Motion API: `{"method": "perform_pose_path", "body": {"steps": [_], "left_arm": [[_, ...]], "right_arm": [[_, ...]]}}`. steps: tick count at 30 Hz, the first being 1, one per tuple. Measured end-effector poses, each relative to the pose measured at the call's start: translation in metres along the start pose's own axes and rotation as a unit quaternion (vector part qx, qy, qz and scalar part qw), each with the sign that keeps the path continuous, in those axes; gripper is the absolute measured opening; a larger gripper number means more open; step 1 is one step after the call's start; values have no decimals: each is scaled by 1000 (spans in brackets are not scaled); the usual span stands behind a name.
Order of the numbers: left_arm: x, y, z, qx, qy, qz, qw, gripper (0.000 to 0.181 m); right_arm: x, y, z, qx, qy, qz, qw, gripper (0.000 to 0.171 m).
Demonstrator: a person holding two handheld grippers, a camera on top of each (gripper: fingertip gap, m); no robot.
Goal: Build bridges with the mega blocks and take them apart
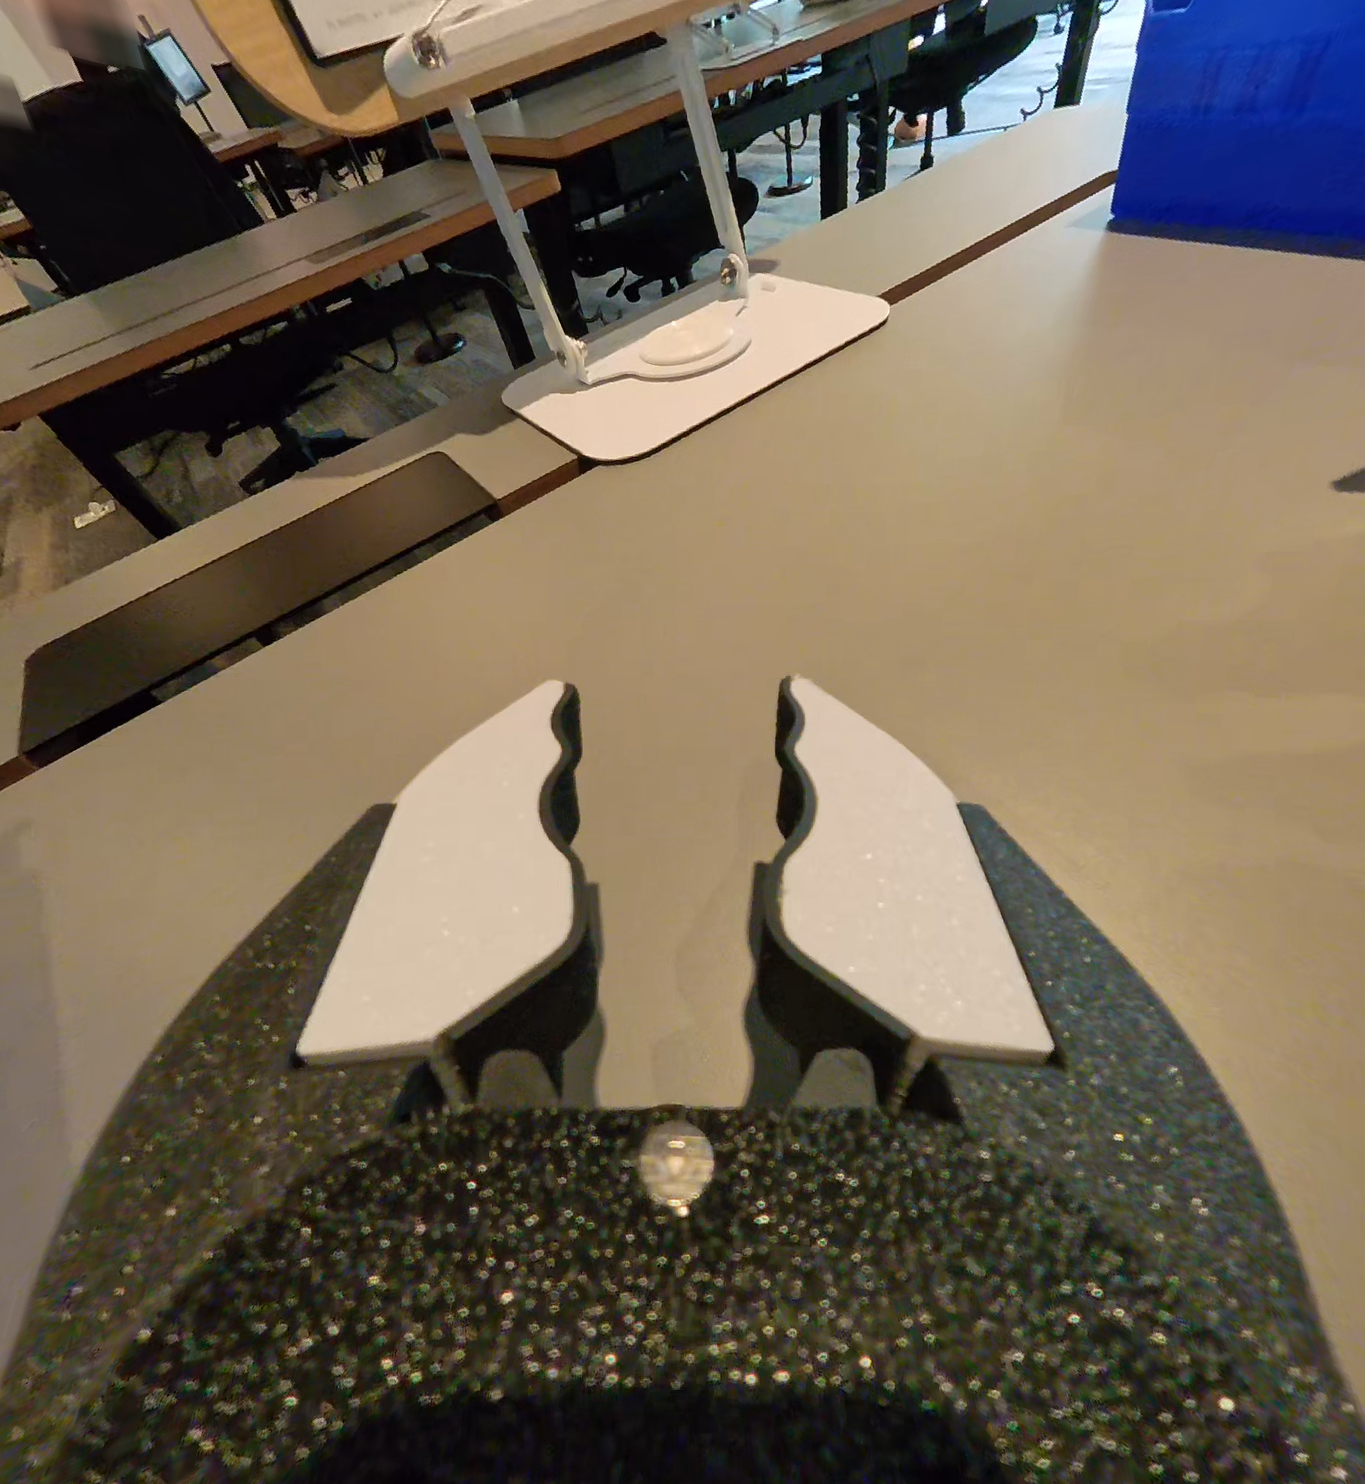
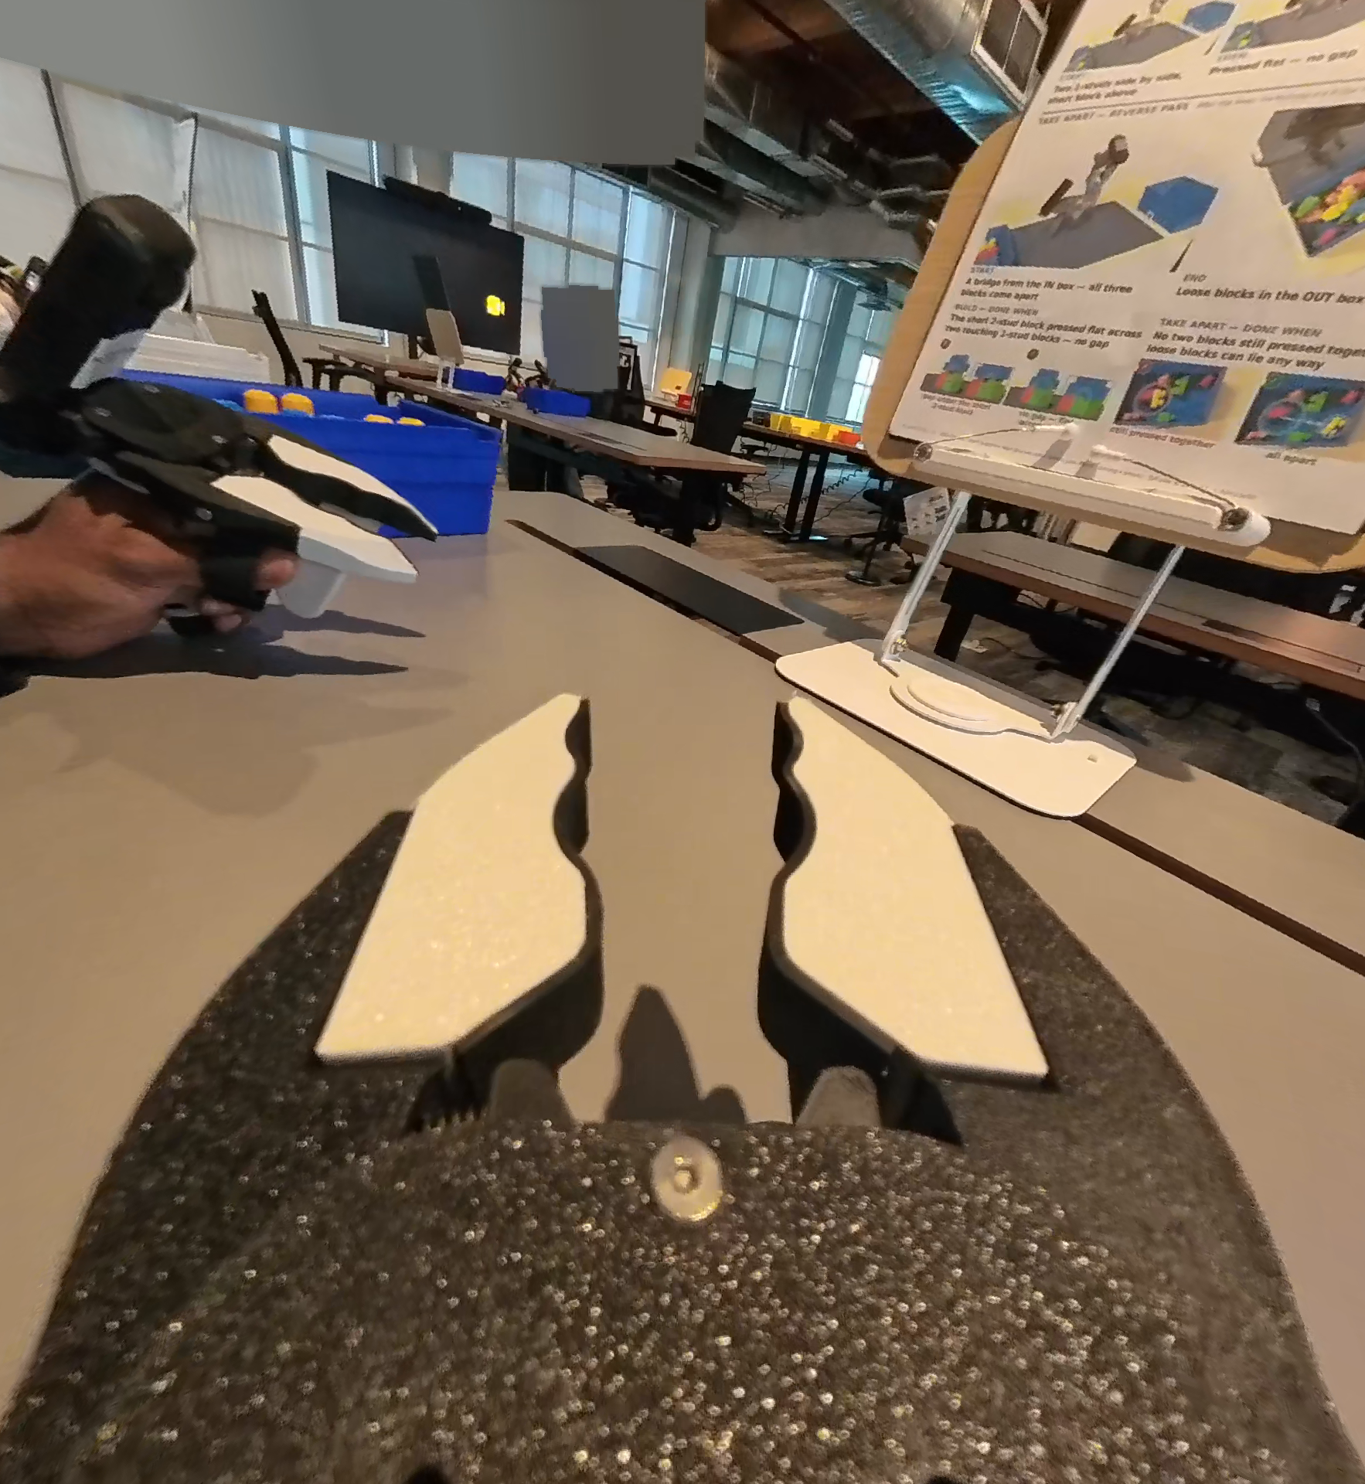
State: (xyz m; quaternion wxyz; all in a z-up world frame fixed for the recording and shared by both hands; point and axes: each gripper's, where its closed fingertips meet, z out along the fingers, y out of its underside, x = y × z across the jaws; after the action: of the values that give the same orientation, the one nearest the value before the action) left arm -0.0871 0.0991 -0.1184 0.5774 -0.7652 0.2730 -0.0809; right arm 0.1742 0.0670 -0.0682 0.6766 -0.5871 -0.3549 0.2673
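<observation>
My left gripper [image 1: 678, 695] is open and empty, low over the bare grey table [image 1: 984, 642]. My right gripper [image 2: 679, 711] is also open and empty over the same table [image 2: 181, 803]. In the right wrist view the left gripper [image 2: 418, 550] shows at the far left, held in a person's hand [image 2: 93, 578], jaws apart and empty. Behind it stands a blue bin [image 2: 390, 450] with yellow blocks [image 2: 278, 401] inside. A blue box [image 1: 1273, 120] stands at the far right corner in the left wrist view. No block lies between either gripper's fingers.
A white stand [image 1: 695, 361] at the table's far edge holds an instruction card; it also shows in the right wrist view [image 2: 960, 723] with the card [image 2: 1193, 265] above. A dark cable flap [image 1: 254, 610] lies along the table's far edge. Other desks and chairs stand beyond. Tip to tip, the grippers are about 25 cm apart.
</observation>
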Motion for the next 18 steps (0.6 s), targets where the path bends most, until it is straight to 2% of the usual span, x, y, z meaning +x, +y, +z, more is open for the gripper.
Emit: {"method": "perform_pose_path", "body": {"steps": [18], "left_arm": [[-4,1,-7,5,-4,-26,1000,46]], "right_arm": [[-5,2,0,-9,2,-26,1000,43]]}}
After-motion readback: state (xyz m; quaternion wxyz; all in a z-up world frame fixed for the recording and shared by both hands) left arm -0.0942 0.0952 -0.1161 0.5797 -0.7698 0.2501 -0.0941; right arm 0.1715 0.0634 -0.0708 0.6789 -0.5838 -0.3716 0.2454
